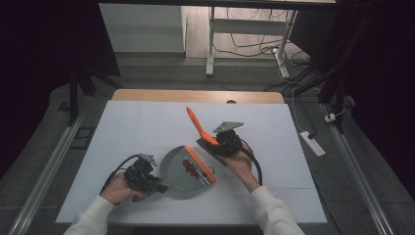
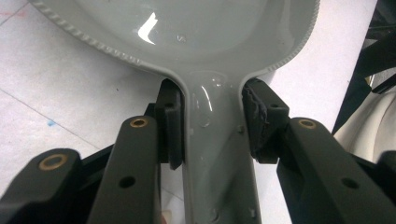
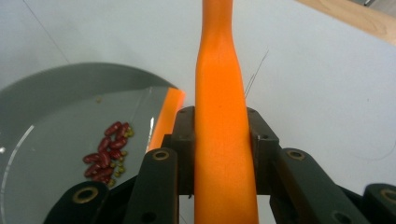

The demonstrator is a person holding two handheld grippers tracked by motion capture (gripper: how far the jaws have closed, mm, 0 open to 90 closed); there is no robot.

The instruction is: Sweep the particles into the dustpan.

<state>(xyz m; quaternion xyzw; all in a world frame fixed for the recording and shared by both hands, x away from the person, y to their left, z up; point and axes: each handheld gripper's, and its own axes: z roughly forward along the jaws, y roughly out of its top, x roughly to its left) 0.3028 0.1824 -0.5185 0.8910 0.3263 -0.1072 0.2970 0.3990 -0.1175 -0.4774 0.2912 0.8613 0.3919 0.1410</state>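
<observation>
My left tool (image 1: 157,186) is pinched on the neck of the grey dustpan (image 1: 183,171), keeping it flat on the bench (image 1: 142,127) so its orange lip (image 1: 200,163) meets the surface. My right tool (image 1: 215,145) is clamped on the orange brush handle (image 1: 196,125), just beyond that lip, with the handle rising away from the dustpan. The red beans (image 3: 105,148), with a few small green ones, lie inside the dustpan just behind the lip, so I judge the sweeping nearly done.
</observation>
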